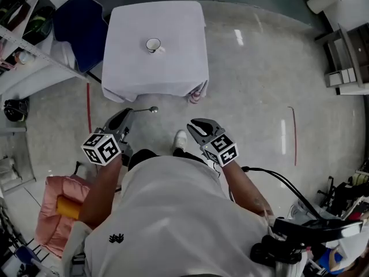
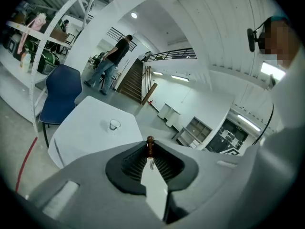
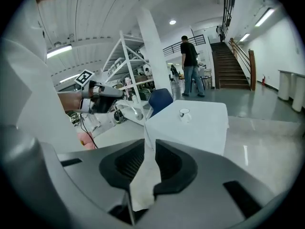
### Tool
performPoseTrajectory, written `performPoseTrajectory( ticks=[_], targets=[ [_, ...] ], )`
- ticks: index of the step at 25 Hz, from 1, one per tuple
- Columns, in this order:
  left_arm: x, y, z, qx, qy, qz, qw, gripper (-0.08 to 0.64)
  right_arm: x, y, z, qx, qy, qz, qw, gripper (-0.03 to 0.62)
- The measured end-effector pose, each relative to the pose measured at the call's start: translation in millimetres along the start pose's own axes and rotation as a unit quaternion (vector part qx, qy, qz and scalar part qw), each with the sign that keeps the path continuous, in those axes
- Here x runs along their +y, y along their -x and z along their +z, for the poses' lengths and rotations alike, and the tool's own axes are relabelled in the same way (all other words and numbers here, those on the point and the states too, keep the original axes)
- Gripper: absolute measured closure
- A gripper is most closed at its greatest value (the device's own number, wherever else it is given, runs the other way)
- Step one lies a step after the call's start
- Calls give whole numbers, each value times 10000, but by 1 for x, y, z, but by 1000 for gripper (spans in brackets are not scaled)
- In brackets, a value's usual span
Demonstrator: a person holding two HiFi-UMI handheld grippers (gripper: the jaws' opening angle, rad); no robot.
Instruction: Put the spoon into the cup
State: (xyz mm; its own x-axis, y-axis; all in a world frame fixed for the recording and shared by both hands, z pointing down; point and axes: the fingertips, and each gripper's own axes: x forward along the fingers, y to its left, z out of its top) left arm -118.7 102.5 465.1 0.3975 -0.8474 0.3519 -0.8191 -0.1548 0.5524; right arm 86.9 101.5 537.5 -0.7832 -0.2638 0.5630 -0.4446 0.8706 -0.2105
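The left gripper (image 1: 130, 113), held above the floor well short of the white-draped surface (image 1: 173, 74), has its jaws pinching a slim metal spoon (image 1: 146, 109) by the handle, bowl end pointing forward. The right gripper (image 1: 196, 123) is empty, its jaws a narrow slit apart. The spoon looks light, stiff and slippery, so a firm grip on the handle seems best; the small cup (image 1: 153, 45) stands upright on the surface.

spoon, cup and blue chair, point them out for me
spoon (image 1: 151, 109), head view, on its bowl end
cup (image 1: 153, 44), head view, on its open mouth
blue chair (image 1: 86, 21), head view, on the middle of its blue shell
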Motion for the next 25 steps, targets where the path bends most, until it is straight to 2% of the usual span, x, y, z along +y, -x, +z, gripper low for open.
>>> performPoseTrajectory(
  ticks=[4, 9, 11, 15, 19, 22, 25],
  targets=[
    [13, -34, 22, -64, 118, 213, 9997, 511, -39, -11, 9, -44, -121, 78, 9999, 509],
    [22, -85, 47, -81, 107, 290, 9995, 511, -75, -9, 21, -53, -289, 53, 9996, 509],
    [39, -109, 60, -32, 76, 240, 9997, 511, -91, -13, 29, -90, -359, -127, 9992, 509],
    [112, -150, 107, 95, 48, 146, 9998, 511, -110, -57, 65, -71, -672, -598, 9959, 509],
    [144, -200, 148, 249, -130, 72, 9996, 511, -141, -71, 97, -86, -765, -955, 9925, 511],
    [168, -238, 160, 496, -239, 45, 9985, 511, -161, -77, 117, -200, -1005, -1256, 9868, 512],
    [206, -264, 163, 783, -387, -41, 9962, 511, -156, -99, 126, -205, -1230, -1569, 9797, 512]
  ],
)
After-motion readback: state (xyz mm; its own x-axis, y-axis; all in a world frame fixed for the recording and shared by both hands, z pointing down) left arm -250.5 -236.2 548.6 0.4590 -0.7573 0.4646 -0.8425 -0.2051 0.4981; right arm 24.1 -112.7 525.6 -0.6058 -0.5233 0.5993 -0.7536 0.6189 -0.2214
